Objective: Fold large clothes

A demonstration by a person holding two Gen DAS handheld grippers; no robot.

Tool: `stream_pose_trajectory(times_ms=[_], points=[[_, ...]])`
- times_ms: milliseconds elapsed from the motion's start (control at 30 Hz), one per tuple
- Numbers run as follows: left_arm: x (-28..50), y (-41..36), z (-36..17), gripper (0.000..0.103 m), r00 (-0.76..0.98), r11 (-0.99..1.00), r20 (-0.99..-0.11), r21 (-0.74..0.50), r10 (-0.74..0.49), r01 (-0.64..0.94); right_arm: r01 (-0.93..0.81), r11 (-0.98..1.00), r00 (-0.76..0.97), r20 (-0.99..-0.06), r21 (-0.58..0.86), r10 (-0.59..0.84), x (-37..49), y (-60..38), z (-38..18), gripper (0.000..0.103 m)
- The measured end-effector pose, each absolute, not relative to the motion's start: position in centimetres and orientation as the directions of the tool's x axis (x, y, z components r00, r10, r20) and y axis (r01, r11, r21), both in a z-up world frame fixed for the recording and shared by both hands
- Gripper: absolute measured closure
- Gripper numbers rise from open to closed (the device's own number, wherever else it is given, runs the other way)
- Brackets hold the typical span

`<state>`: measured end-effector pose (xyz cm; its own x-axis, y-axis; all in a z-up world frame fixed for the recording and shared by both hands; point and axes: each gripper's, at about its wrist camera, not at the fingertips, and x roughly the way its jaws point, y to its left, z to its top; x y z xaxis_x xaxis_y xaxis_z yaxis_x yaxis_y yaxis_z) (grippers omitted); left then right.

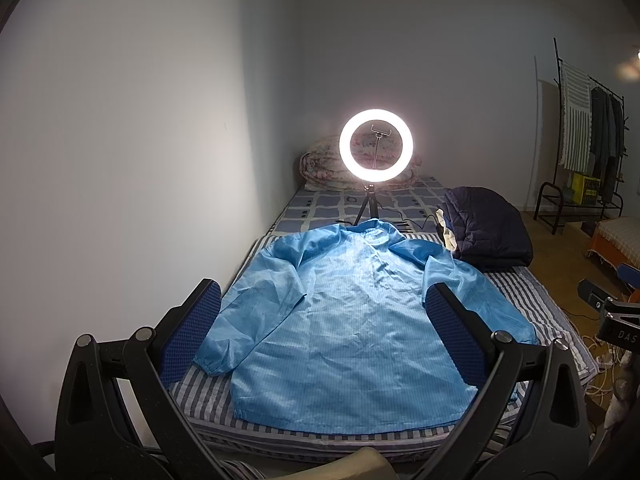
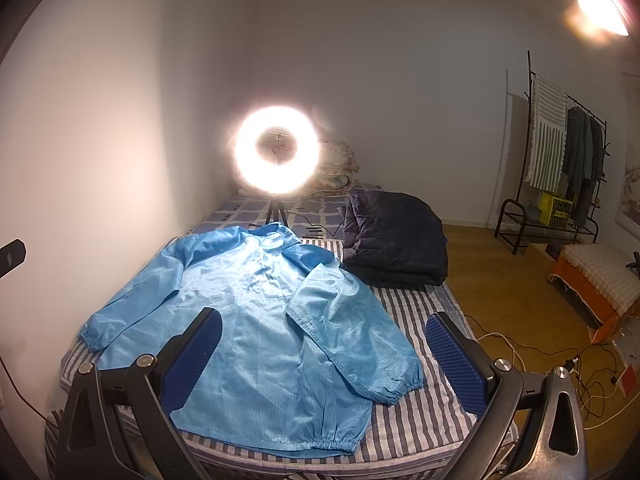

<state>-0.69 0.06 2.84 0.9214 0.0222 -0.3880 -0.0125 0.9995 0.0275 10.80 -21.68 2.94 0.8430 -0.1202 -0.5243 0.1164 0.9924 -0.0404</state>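
the light blue jacket [image 1: 340, 320] lies spread flat on the striped sheet [image 2: 416, 412] at the near end of the bed, hem toward the cameras, collar toward the ring light [image 1: 376, 145], both sleeves angled out and down from the shoulders; laid open like this, probably so the sleeves and sides can be brought inward one at a time. the left gripper [image 1: 320, 332] hovers above the hem end of the jacket, released, its blue pads wide apart and holding nothing. the right gripper [image 2: 322, 354] hangs over the jacket's right sleeve side, likewise spread and empty. no fold looks started yet. a dark quilted coat [image 2: 394, 240] sits bundled beside the jacket's right shoulder, likely set aside. beyond the jacket's collar stands the ring light, lit, with a rolled floral quilt [image 1: 320, 168] behind it.
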Motion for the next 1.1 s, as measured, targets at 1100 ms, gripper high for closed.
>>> stream_pose_trajectory(times_ms=[1100], points=[[-0.4, 2.2, 0.9, 0.000, 0.911, 0.997, -0.407, 0.042, 0.071, -0.059, 0.063, 0.997, 0.841, -0.536, -0.036, -0.073, 11.7, -19.8, 1.6, 0.000]])
